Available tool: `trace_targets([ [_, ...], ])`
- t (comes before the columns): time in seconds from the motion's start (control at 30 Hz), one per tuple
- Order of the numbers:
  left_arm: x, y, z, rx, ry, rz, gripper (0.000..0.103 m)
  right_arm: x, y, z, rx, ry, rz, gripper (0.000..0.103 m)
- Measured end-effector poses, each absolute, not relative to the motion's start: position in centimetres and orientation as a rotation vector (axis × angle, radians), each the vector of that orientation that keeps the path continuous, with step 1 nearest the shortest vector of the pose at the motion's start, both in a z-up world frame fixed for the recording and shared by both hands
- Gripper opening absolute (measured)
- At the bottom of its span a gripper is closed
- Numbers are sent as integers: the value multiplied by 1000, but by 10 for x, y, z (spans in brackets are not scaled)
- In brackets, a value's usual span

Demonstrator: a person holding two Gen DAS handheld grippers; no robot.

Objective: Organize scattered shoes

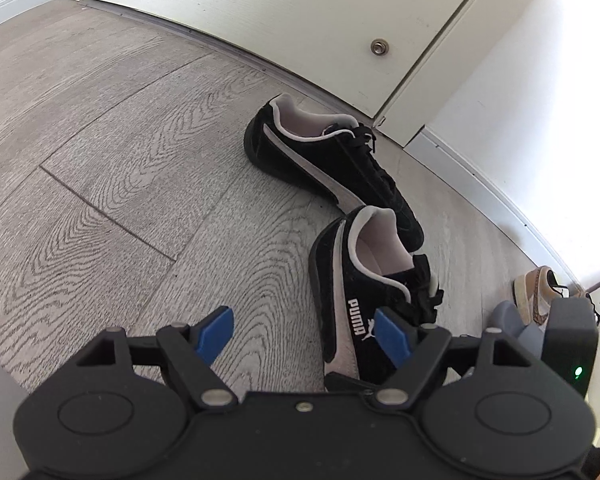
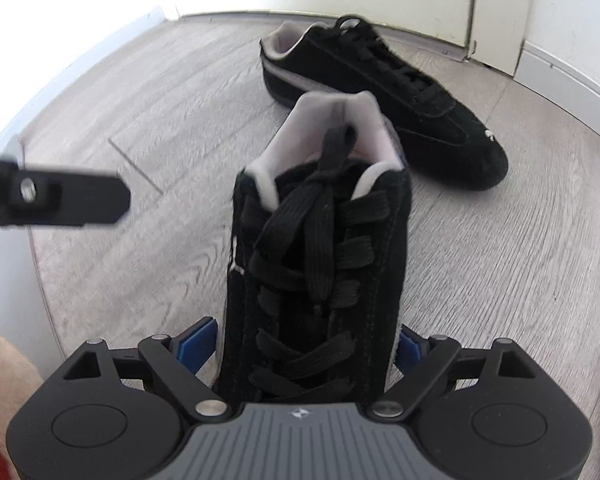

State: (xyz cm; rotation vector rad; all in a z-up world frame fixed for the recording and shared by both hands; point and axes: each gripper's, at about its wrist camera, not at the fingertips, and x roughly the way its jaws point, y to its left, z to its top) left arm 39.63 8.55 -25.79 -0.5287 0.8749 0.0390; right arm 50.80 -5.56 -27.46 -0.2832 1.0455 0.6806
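Both grippers are matte black plastic. The left gripper (image 1: 304,334) has two blue finger pads (image 1: 216,332), silver pivot screws, a round disc on each near side and a small centre screw. The right gripper (image 2: 306,350) has the same parts (its near plate is ribbed grey, with a small star-like mark).

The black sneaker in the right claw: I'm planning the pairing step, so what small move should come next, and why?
Probably carry the near black sneaker toward its mate by the door and set it alongside. The right claw already has its blue pads closed on the sneaker's sides, while the left claw is open and holds nothing, and the mate lies at an angle.
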Motion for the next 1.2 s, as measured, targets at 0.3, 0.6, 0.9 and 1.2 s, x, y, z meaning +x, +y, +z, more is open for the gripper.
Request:
trace_targets([
  [0.3,395,83,-256,-517,870,46,79,493,-44,-258,-431,808,663,94],
  [0.6,395,83,-257,-522,868,37,79,480,-63,-262,-305,869,670,77],
  [0.9,394,83,-257,-522,861,43,79,506,-26,-268,-225,865,675,71],
  [1.2,394,96,-258,-543,823,145,80,530,-57,-267,-257,691,800,85],
])
